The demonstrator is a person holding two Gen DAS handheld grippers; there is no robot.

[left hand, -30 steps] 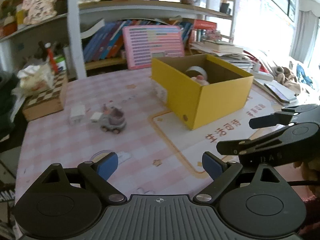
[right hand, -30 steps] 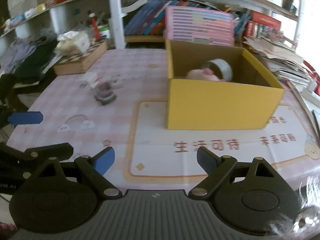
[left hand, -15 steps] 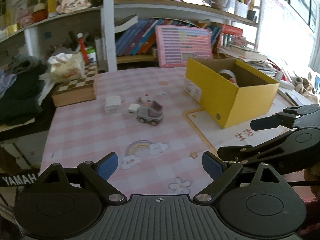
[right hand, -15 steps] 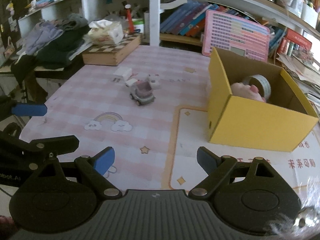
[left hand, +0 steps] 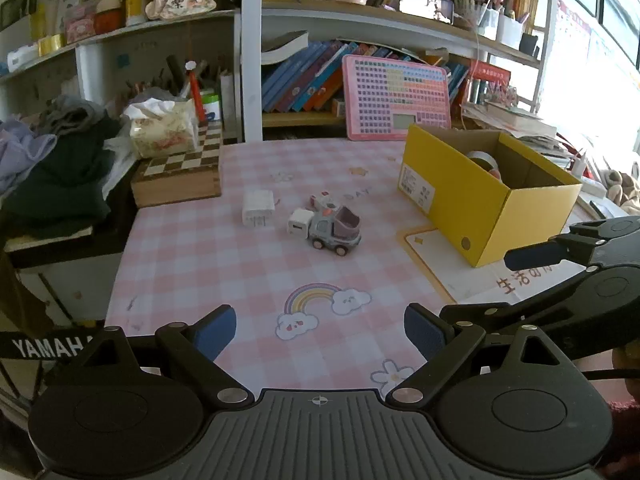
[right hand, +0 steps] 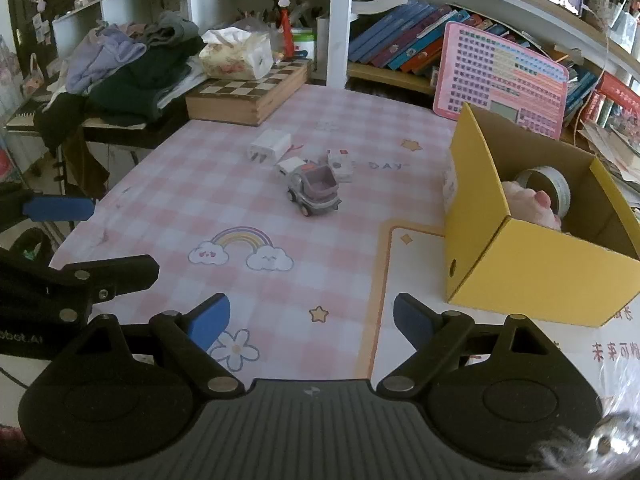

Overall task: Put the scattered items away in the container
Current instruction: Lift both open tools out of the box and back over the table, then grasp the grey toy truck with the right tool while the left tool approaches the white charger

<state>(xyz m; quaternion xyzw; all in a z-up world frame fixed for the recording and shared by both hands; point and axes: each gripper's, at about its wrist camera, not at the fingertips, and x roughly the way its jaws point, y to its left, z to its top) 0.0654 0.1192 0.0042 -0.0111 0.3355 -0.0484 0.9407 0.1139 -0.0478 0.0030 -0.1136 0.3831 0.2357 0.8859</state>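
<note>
One toy truck [left hand: 335,230] mid-frame, long axis diagonal, nose lower left in right wrist view; two white chargers [left hand: 258,210] beside; one yellow box [left hand: 486,196] right. Left gripper [left hand: 320,330], right gripper [right hand: 311,320]: both spread apart, empty.

the near part of the pink table [left hand: 224,280] lies bare, giving open passage toward the toy truck [left hand: 335,232] and two chargers [left hand: 258,210] clustered mid-table. the yellow box [left hand: 480,208] blocks the right side, its top open. a chessboard box [left hand: 180,176] and clothes pile [left hand: 52,168] crowd the far left.
</note>
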